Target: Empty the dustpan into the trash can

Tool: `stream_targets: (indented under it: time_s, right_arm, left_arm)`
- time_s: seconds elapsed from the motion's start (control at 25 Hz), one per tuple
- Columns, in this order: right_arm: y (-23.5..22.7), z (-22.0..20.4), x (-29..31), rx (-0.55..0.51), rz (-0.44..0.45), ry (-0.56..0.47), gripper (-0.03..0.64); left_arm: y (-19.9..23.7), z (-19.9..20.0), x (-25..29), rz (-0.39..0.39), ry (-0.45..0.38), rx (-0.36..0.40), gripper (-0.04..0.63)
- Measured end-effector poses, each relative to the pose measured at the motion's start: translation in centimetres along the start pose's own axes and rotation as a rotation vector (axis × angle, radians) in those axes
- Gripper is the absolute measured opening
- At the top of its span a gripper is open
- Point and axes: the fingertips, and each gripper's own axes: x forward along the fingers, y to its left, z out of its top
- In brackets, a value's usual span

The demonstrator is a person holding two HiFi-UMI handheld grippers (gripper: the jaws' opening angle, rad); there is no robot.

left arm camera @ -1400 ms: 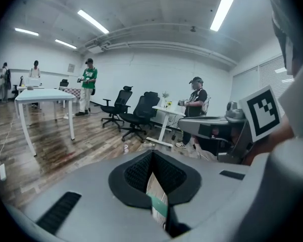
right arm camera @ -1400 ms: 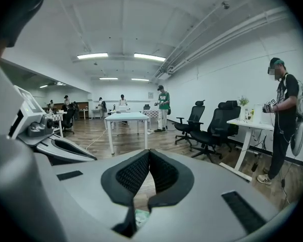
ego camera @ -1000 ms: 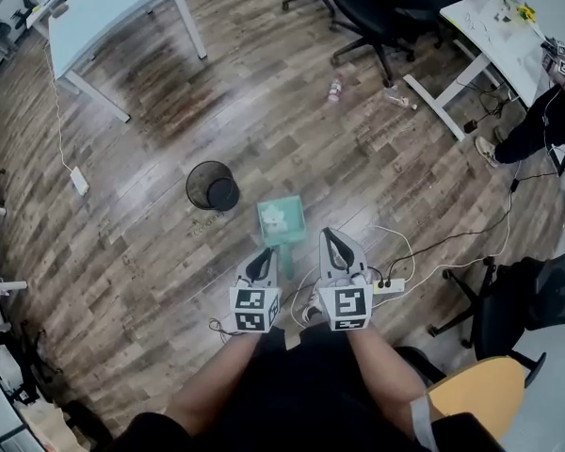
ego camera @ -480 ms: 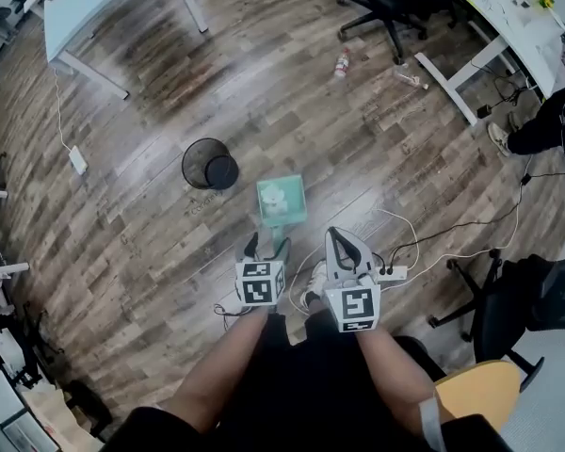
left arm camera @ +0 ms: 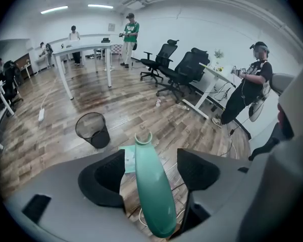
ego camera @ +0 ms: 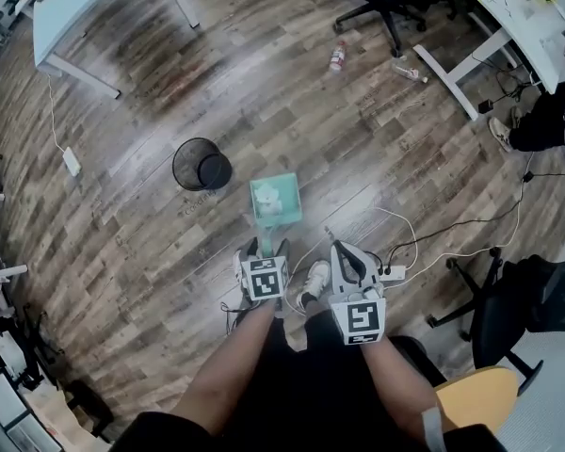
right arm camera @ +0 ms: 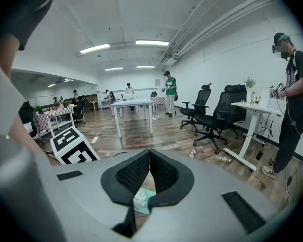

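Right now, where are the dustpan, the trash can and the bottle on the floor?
dustpan (ego camera: 288, 211): head view, bare right part of its tray.
trash can (ego camera: 185, 161): head view, mesh inner wall.
bottle (ego camera: 337, 57): head view, its middle.

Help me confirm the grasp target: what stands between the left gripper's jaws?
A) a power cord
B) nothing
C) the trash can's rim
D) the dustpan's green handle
D: the left gripper view shows the dustpan's handle lying between the opening jaws of the left gripper, touching neither.

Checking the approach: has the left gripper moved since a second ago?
Yes. The left gripper has come forward onto the dustpan handle, which now stands between its opening jaws.
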Motion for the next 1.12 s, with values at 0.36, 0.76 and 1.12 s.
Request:
stream_targets:
  time_s: [0.36, 0.76, 1.12]
  right_arm:
    - [-1.2, -2.3, 0.1, 0.021, 0.005, 0.036, 0.024]
    - [-2.6, -2.8, -0.3, 0.052, -0.014, 0.041, 0.025]
    - [-2.5, -3.1, -0.6, 0.059, -0.006, 0.033, 0.023]
  left_arm:
    - [1.3, -0.1, 2.6, 0.031, 0.073, -0.024, 0.322]
    - [1.2, -0.2, 3.6, 0.08, 0.099, 0.021, 0.183]
    - [2.4, -0.1, 3.1, 0.149, 0.099, 0.023, 0.097]
